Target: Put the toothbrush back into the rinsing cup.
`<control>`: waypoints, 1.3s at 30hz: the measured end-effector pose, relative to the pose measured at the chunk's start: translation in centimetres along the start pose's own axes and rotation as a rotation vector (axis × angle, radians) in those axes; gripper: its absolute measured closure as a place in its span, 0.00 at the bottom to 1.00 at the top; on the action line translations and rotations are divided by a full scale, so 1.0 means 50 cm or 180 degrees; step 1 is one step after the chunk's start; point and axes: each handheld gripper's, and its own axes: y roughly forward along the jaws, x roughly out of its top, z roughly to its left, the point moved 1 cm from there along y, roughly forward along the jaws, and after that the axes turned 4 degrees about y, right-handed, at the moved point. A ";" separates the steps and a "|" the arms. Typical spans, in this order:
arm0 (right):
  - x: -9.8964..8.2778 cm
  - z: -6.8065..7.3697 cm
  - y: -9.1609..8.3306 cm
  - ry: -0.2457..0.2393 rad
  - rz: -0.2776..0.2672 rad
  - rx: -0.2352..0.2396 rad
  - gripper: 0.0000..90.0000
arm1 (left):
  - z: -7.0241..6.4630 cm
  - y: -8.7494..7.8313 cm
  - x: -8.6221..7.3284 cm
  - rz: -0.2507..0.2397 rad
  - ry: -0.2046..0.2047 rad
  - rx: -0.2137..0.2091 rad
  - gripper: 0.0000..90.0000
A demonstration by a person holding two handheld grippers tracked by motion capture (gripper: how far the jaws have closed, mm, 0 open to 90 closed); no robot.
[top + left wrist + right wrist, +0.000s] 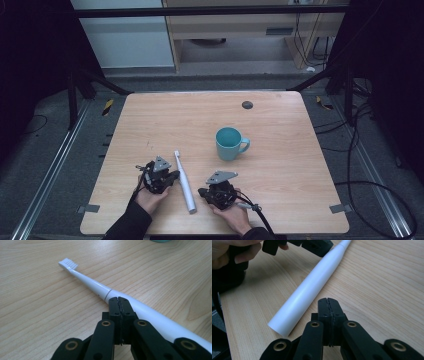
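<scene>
- The long white plastic electric toothbrush [184,182] is lying flat on the pale wood-grain square table [280,200], near the front edge, head pointing away from the person and butt end toward them.
- It's sitting right between the two tools: the black left gripper [172,176] is hanging just beside the handle on one side, the black right gripper [201,192] just beside the butt end on the other.
- Left gripper's jaws are pressed together with nothing in them. In the left gripper view the tips [119,300] are hovering right at the handle [150,315]; can't tell if they're actually touching it.
- Right gripper's jaws are also closed tight and empty. In the right gripper view its tips [328,301] are sitting next to the blunt end of the toothbrush [299,302], a sliver of table showing between.
- One turquoise ceramic mug with a handle [230,143] is standing upright mid-table, well apart from the brush, mouth up.
- One small dark round disc [247,105] is sitting near the far edge.
- Room to move: the whole far half and both side strips of the table are lying bare, so plenty of space beyond the mug and to its right.
- Count: one toothbrush, one mug, one disc, two grippers, two hands.
- I'm not seeing any readable brand or writing on anything.
</scene>
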 end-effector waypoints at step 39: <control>0.033 -0.045 -0.049 0.0079 -0.0319 -0.0293 0.95 | 0.006 0.004 0.013 -0.0066 -0.0005 -0.0078 1.00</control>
